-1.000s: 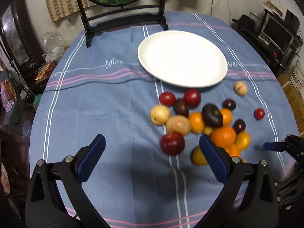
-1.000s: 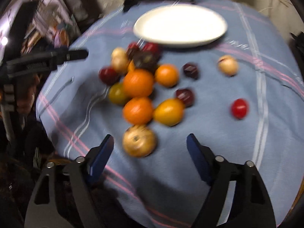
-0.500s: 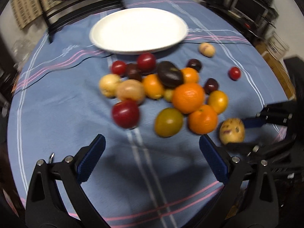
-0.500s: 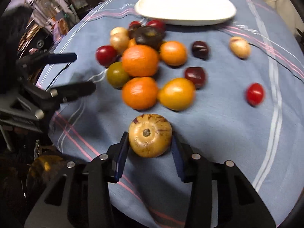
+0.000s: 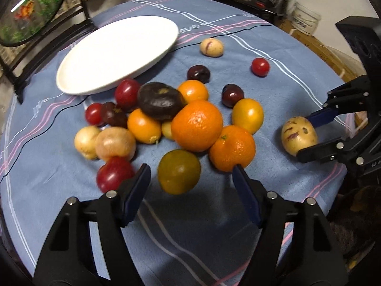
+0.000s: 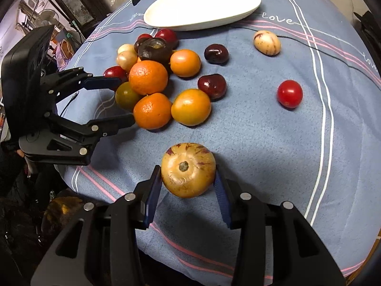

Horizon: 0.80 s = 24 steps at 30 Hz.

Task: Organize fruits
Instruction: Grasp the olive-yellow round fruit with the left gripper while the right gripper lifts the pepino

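White plate (image 6: 202, 21) bare, landmark. Fruit pile just below it. Right gripper (image 6: 188, 186) clamps striped yellow melon (image 6: 188, 169), well below plate: smooth, firm, rolls; hold at widest girth. Left gripper (image 5: 190, 183) closing around greenish tomato (image 5: 178, 171), soft, pads apart.

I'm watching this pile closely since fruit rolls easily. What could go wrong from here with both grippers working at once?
1. The left gripper, its jaws just closing around the greenish fruit, may nudge the orange and red fruit beside it and send them rolling.
2. The right gripper pinches the striped yellow fruit only at its sides; it could slip on the way to the plate.
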Tool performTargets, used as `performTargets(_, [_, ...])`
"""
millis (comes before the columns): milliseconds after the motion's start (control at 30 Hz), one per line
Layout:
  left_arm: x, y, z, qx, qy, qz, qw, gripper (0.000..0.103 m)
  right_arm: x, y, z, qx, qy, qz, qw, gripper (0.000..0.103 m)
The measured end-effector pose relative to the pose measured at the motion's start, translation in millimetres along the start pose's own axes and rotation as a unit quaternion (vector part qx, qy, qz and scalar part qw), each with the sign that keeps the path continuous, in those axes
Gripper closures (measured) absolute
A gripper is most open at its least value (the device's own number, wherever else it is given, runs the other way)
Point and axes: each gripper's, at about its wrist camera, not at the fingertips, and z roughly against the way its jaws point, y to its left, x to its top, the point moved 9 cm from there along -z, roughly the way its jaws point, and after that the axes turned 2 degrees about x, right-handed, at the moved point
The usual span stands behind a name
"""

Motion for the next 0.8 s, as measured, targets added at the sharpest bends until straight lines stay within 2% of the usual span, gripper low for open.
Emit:
performTargets(100, [-1.4, -1.8, 3.1, -0.009, -0.007, -0.027, 0.9996, 0.041, 0.2, -0.5, -1.2, -0.001, 0.001, -0.004, 1.0, 0.059])
performTargets(167, [-1.7, 3.4, 7.2, -0.01, -0.015, -0.04, 0.9991, 0.063, 0.8, -0.1, -1.2, -0.001, 0.001, -0.005, 1.0, 0.059])
performTargets(200, [-1.9, 7.6, 7.4, -0.011, -0.012, -0.037, 0.9992, 0.067, 1.7, -0.5, -0.9, -0.004, 0.001, -0.005, 1.0, 0.059])
performTargets(267, [-0.9, 15.0, 8.0, -0.032, -0.009, -0.025, 0.9992, 0.067, 2.5, -1.0, -0.8, -0.004, 0.001, -0.007, 1.0, 0.059])
performTargets(367, [4.4, 13.0, 5.9, -0.034, -0.009, -0.038, 0.9986, 0.065, 2.6, -1.5, -0.1, -0.001, 0.001, -0.014, 1.0, 0.059])
performTargets(400, [5.6, 11.6, 3.6, -0.032, -0.009, -0.046, 0.9984, 0.063, 2.4, -1.2, 0.2, -0.001, 0.0, -0.014, 1.0, 0.059])
performTargets(433, [6.0, 8.3, -0.9, -0.028, -0.004, -0.056, 0.998, 0.056, 1.8, -1.5, 0.6, -0.002, 0.0, -0.014, 1.0, 0.059])
performTargets(500, [5.2, 7.9, -8.8, -0.006, 0.005, -0.071, 0.9974, 0.055, 1.4, -1.8, 1.6, -0.003, -0.001, -0.014, 1.0, 0.059])
performTargets(567, [5.7, 15.2, -13.8, 0.0, 0.02, -0.056, 0.9982, 0.063, 1.8, -2.3, 3.9, -0.004, -0.004, -0.014, 1.0, 0.059])
performTargets(633, [7.8, 20.6, -11.0, -0.024, 0.027, -0.026, 0.999, 0.064, 3.9, -2.8, 9.6, -0.007, -0.013, -0.013, 1.0, 0.059])
performTargets(667, [8.3, 23.9, -7.3, -0.02, 0.029, -0.017, 0.9992, 0.064, 5.8, -3.2, 12.3, -0.008, -0.018, -0.012, 1.0, 0.059])
performTargets(733, [10.4, 27.6, 3.5, -0.018, 0.024, -0.01, 0.9995, 0.064, 13.5, -4.4, 19.7, -0.006, -0.03, -0.012, 0.999, 0.059])
performTargets(800, [21.0, 34.0, 24.7, -0.03, 0.004, 0.019, 0.9994, 0.064, 24.7, -3.4, 28.6, -0.003, -0.042, -0.006, 0.999, 0.059])
